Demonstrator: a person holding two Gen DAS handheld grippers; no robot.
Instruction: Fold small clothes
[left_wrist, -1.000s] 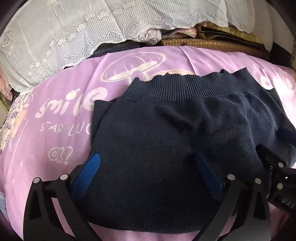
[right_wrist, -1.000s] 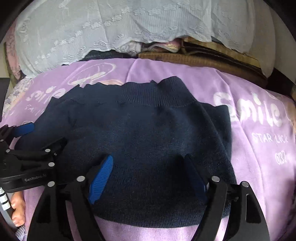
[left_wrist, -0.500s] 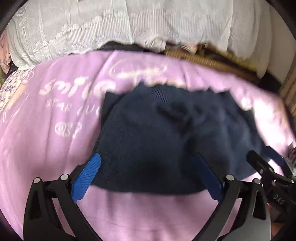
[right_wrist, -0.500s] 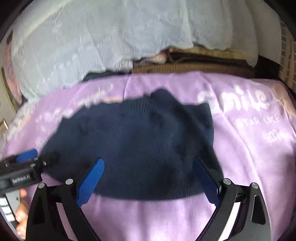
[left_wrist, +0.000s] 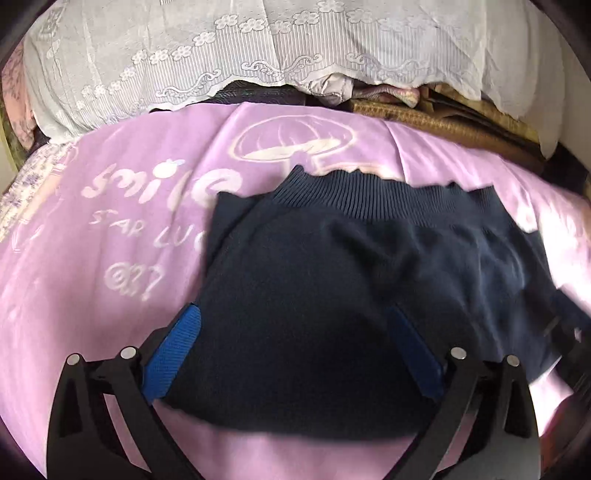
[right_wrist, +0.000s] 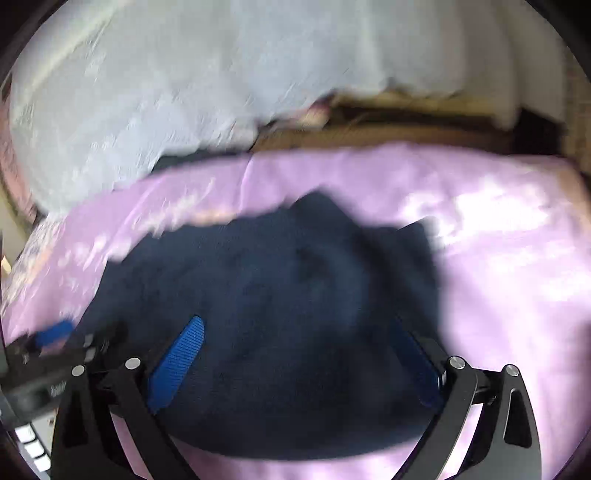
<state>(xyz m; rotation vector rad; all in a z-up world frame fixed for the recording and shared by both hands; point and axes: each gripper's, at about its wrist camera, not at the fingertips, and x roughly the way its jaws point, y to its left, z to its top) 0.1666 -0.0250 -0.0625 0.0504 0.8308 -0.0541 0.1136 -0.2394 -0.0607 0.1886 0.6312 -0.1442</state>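
Hovering both grippers with fingers spread wide and pinching nothing, the right gripper (right_wrist: 295, 369) having just opened, we see the folded navy sweater (left_wrist: 332, 295) lying crosswise on the purple blanket (left_wrist: 92, 277), just beyond the left gripper (left_wrist: 295, 354).

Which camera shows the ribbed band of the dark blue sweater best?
The left wrist view: the ribbed band is sharp along the sweater's far edge. The right wrist view is motion-blurred, so the sweater is a dark shape with no ribbing visible.
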